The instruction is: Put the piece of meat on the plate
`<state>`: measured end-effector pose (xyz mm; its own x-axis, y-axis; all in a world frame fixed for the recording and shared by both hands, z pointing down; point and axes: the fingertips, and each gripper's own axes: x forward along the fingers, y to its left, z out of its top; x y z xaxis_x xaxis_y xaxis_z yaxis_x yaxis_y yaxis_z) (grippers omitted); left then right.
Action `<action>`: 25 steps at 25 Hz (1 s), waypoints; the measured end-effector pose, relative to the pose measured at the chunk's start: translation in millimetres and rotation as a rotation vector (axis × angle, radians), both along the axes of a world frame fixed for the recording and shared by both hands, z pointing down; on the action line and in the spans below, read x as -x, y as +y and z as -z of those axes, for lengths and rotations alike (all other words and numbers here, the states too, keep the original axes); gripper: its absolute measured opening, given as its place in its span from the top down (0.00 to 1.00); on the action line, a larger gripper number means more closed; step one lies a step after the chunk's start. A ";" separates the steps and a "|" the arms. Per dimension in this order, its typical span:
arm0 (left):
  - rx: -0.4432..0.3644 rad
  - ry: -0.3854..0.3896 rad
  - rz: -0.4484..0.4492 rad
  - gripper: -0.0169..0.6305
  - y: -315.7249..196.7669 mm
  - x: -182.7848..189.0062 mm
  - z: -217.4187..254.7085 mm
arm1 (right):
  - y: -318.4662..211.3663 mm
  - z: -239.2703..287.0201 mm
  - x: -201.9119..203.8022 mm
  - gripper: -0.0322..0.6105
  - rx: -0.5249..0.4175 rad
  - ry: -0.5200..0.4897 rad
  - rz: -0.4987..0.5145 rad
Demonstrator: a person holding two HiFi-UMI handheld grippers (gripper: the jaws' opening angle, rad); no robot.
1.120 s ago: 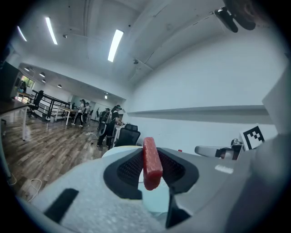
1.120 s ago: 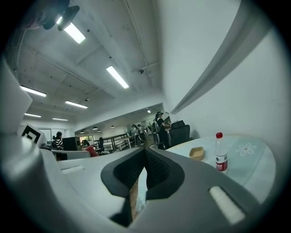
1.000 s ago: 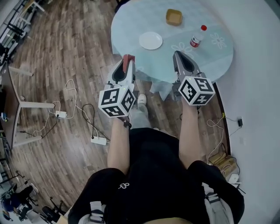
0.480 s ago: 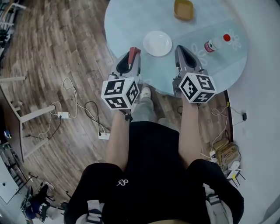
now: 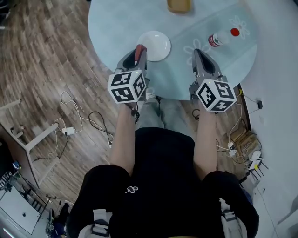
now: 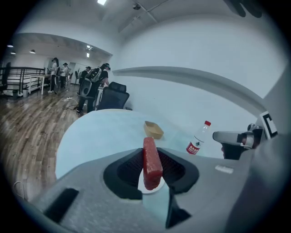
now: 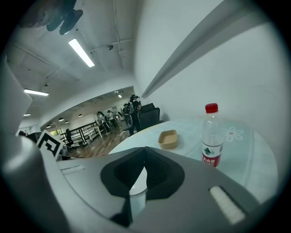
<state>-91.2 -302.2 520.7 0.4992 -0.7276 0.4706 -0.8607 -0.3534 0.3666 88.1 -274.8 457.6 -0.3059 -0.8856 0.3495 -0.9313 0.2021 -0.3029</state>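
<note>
Left gripper (image 5: pixel 138 55): jaws clamped on meat (image 6: pixel 151 161), above the surface's (image 5: pixel 116 28) near edge.
Right gripper (image 5: pixel 200 53): jaws together, empty.
Plate (image 5: pixel 157 44): near edge, just beyond the meat.
Bottle (image 5: pixel 222 37): right edge, upright.
Tray (image 5: pixel 179 4): far side.

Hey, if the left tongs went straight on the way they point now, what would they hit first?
Most likely the white plate: the left tongs, gripping the meat, aim down at its near edge. Depth is hard to judge.
</note>
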 end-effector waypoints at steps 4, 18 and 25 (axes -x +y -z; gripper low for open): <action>0.097 0.014 -0.088 0.84 -19.3 -26.3 -45.0 | 15.0 -26.8 -7.8 0.94 0.054 -0.014 -0.019; 0.342 0.150 -0.098 0.83 -40.8 -61.0 -105.0 | 22.3 -40.6 -35.1 0.94 0.093 -0.036 -0.052; 0.244 -0.092 -0.163 0.70 -47.6 -40.9 -96.7 | 13.5 -36.6 -23.6 0.94 0.095 -0.040 -0.006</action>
<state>-50.3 -349.8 617.4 0.5477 -0.5010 0.6701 -0.8331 -0.4008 0.3813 111.7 -261.3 494.2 -0.3158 -0.8510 0.4195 -0.9193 0.1650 -0.3573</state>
